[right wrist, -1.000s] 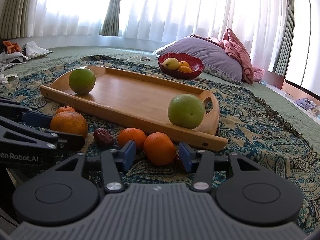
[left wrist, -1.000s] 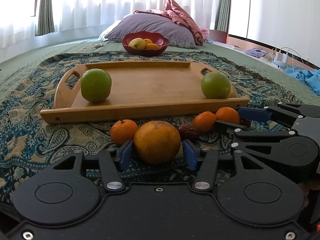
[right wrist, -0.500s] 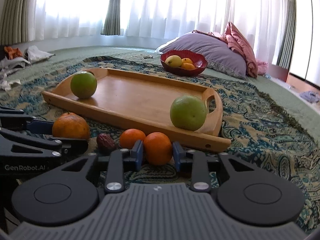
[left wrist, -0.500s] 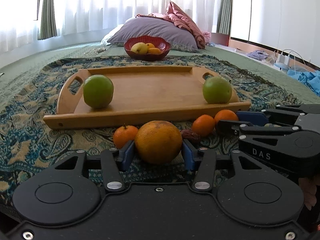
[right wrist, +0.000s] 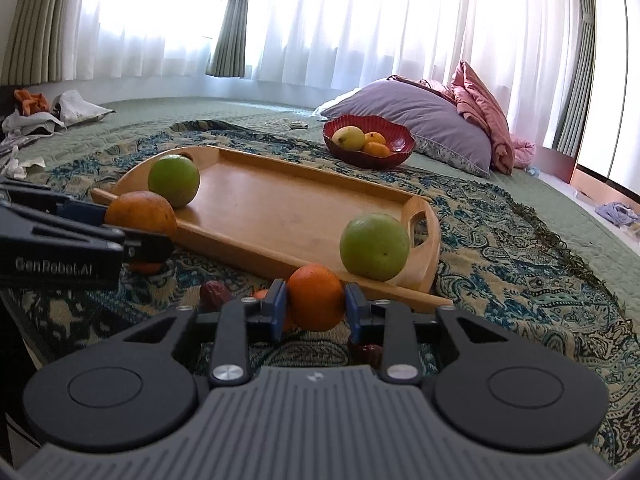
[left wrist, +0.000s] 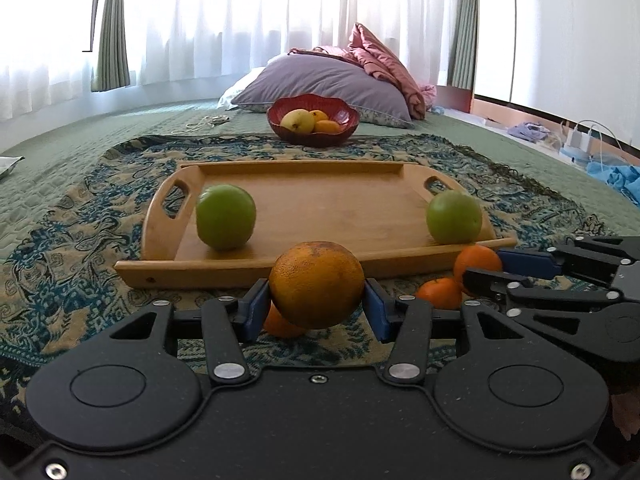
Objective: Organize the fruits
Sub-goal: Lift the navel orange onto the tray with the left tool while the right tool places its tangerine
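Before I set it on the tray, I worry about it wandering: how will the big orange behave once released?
The big orange is round, so it will probably roll on the smooth tray. The low rim may stop it. The left gripper pinches it at its widest part without denting it, so it is likely firm; release it low and gently.

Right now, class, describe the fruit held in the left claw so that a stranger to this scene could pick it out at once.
Find the wooden tray on the patterned blanket, with a green fruit at each end. Just in front of its near edge, the left claw grips a large orange clear of the blanket. It is bigger, duller and more blotched than the small bright oranges beside it.
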Action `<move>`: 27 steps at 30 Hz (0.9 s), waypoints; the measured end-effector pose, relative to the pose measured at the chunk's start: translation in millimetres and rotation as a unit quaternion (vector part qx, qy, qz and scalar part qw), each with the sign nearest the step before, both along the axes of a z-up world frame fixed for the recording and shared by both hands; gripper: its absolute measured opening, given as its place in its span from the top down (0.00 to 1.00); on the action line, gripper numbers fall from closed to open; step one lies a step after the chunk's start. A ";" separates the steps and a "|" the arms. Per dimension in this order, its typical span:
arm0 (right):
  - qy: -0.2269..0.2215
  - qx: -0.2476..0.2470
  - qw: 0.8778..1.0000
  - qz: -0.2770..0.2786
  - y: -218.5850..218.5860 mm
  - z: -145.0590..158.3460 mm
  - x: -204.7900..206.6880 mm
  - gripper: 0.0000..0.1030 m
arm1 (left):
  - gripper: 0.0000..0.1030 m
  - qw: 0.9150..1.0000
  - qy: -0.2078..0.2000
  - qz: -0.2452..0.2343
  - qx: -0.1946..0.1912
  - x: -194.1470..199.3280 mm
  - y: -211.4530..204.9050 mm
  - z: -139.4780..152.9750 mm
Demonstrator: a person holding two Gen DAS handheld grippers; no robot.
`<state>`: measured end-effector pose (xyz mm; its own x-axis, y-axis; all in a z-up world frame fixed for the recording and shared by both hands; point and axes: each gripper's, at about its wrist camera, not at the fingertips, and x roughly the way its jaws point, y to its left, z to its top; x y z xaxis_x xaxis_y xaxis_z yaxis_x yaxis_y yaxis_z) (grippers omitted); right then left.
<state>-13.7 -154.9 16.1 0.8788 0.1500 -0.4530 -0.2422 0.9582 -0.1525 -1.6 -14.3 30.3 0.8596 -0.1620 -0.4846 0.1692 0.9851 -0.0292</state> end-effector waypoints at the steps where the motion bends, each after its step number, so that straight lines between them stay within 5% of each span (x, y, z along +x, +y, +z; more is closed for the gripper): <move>1: 0.001 0.002 1.000 -0.001 -0.4 0.3 -0.4 0.66 | 0.54 1.000 0.001 0.002 0.001 -0.2 1.0 -0.5; 16: 0.015 0.032 0.999 -0.014 -7.2 -1.3 -27.8 0.65 | 0.54 1.000 0.001 0.010 -0.002 -4.3 5.5 -3.7; 27: 0.029 0.054 0.998 -0.035 -9.2 -14.5 -20.5 0.52 | 0.54 1.000 -0.001 0.013 -0.002 -4.6 5.1 -4.4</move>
<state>-34.1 -164.1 1.6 0.8619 0.1399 -0.4874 -0.1794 0.9832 -0.0349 -6.2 -9.2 25.9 0.8648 -0.1413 -0.4817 0.1430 0.9892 -0.0333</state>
